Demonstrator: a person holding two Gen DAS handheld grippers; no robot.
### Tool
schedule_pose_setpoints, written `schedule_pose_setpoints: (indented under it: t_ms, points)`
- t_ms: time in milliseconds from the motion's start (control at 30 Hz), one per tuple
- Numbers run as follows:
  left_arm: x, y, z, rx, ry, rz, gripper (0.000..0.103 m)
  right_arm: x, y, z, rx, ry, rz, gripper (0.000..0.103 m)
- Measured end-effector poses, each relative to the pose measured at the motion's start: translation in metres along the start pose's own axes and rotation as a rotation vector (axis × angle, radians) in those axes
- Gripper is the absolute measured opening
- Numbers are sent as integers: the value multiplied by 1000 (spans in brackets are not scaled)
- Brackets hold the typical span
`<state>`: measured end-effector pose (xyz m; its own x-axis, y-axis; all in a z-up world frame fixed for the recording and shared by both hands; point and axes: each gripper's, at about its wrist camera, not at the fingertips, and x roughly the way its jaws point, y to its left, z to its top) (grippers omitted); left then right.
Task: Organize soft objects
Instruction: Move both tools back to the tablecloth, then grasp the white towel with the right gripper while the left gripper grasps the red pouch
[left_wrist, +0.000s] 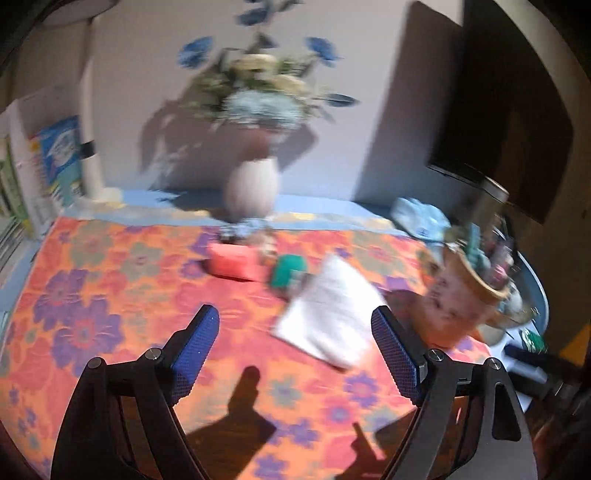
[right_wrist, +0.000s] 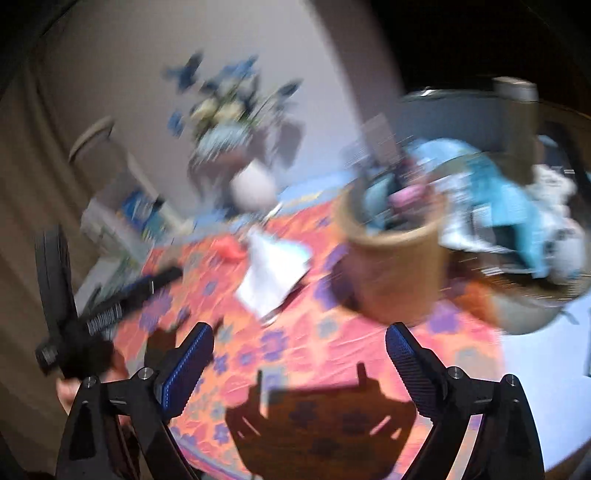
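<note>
The left gripper (left_wrist: 295, 328) and the right gripper (right_wrist: 299, 343) have jaws wide and hold nothing; the white cloth (left_wrist: 328, 314) lies on the tablecloth (left_wrist: 110, 295) beside the basket (left_wrist: 458, 299); a hasty reach could push the basket over, I think.

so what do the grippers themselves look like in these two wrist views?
Both match: the left gripper and right gripper have matte black angular linkage arms with silver pivot bolts. Each finger carries a flat, bright blue pad with fine dotted grip texture. No cables or markings are visible. In the blurred right wrist view, bare skin of the left hand shows; no sleeve is visible.
</note>
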<state>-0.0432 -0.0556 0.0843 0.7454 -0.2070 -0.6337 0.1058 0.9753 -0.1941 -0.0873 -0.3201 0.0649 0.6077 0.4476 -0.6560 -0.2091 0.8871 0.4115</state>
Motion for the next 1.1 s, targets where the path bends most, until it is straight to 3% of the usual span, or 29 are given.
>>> schedule_pose_setpoints:
  t_ms: [133, 333, 500, 700, 933, 1000, 1033, 1067, 1100]
  points:
    - [6, 33, 9, -44, 1, 48, 83, 48, 27, -3, -58, 86, -26, 93]
    - [41, 56, 25, -27, 35, 93, 83, 92, 41, 18, -91, 84, -52, 94]
    - [91, 55, 32, 3, 58, 88, 84, 125, 46, 32, -151, 22, -168, 94]
    - [146, 56, 31, 26, 120, 106, 84, 160, 49, 34, -193, 49, -174, 93]
    - [155, 59, 32, 16, 105, 103, 83, 176, 42, 34, -161, 75, -190, 93]
    - [155, 60, 32, 15, 94, 94, 76, 175, 44, 34, -167, 60, -212, 85]
    - [154, 60, 32, 17, 94, 83, 66, 177, 44, 33, -169, 67, -207, 80]
    - [155, 60, 32, 18, 95, 73, 54, 179, 44, 33, -171, 77, -201, 66]
    - [156, 59, 32, 21, 95, 69, 54, 181, 44, 32, -174, 93, -195, 60]
